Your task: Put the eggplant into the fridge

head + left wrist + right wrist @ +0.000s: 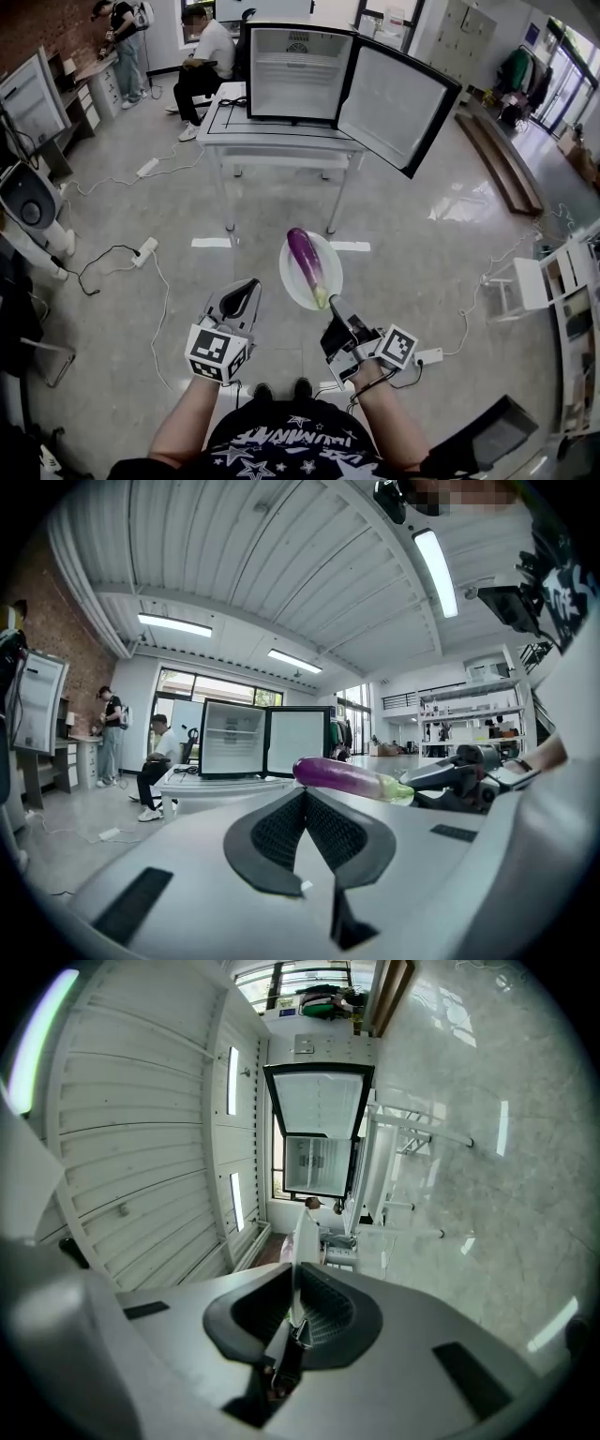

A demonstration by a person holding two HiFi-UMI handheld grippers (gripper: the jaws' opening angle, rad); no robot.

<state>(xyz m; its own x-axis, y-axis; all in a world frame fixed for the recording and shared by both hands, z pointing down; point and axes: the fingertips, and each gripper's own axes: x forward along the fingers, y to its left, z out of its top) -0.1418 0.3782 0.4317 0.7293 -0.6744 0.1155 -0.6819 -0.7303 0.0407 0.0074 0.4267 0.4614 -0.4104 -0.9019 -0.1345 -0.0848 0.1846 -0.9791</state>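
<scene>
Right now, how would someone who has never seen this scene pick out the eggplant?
Start at the open fridge on the white table, then look nearer the camera. The right gripper clamps the rim of a white plate above the floor, and the eggplant lies on it. It is the only long, glossy purple thing, green stem end nearest that gripper.

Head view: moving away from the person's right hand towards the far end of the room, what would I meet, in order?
The right gripper → white plate carrying the eggplant → white table → open fridge.
</scene>
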